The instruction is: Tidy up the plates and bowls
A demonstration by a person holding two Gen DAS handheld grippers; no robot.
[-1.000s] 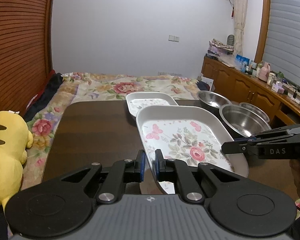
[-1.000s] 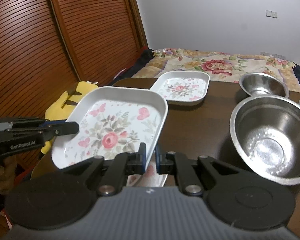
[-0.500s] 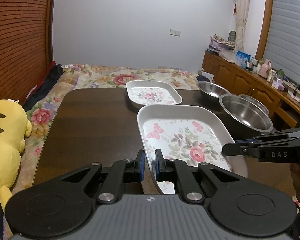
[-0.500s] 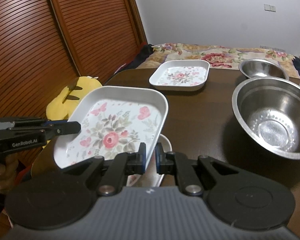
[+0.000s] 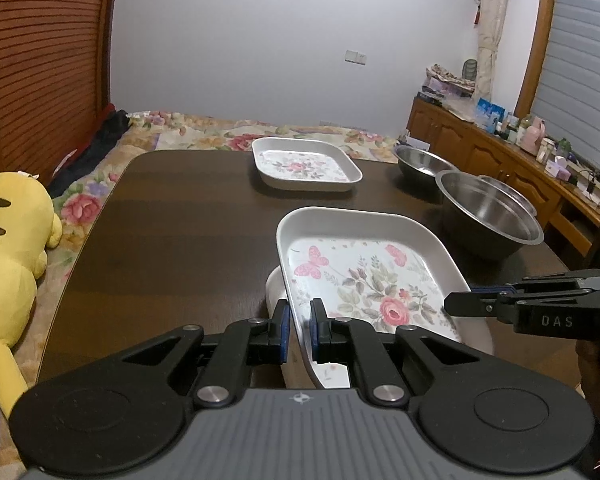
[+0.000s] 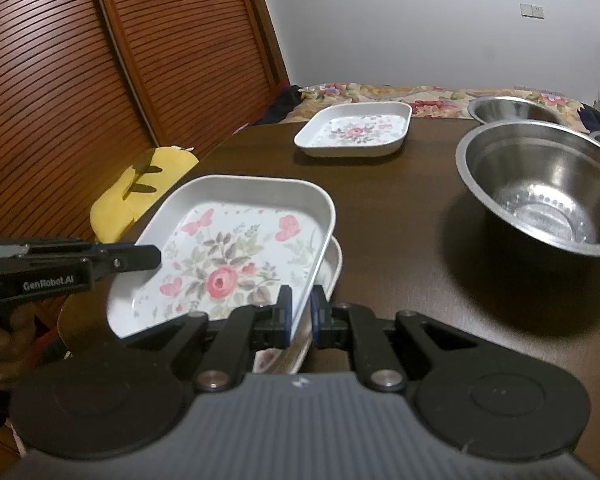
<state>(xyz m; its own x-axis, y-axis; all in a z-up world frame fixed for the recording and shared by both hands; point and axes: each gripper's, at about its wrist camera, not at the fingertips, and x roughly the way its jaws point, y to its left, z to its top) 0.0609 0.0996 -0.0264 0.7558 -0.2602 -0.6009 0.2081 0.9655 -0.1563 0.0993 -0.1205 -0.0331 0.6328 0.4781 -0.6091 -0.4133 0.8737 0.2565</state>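
Both grippers had carried the large floral plate [image 5: 364,276] back toward the near edge and lower, so that another plate [image 6: 332,268] showed directly beneath it. The dark wooden table [image 5: 180,232] stood against a flower-patterned bed [image 5: 220,128] in a room with slatted wooden doors [image 6: 100,80], a yellow plush toy [image 5: 8,248] to the left, and a smaller floral plate [image 5: 304,164] and steel bowls [image 5: 488,212] farther back. The left gripper [image 5: 299,330] and the right gripper [image 6: 300,312] each clamped a rim on opposite sides, holding the plate tilted with its long axis running away toward the bed.
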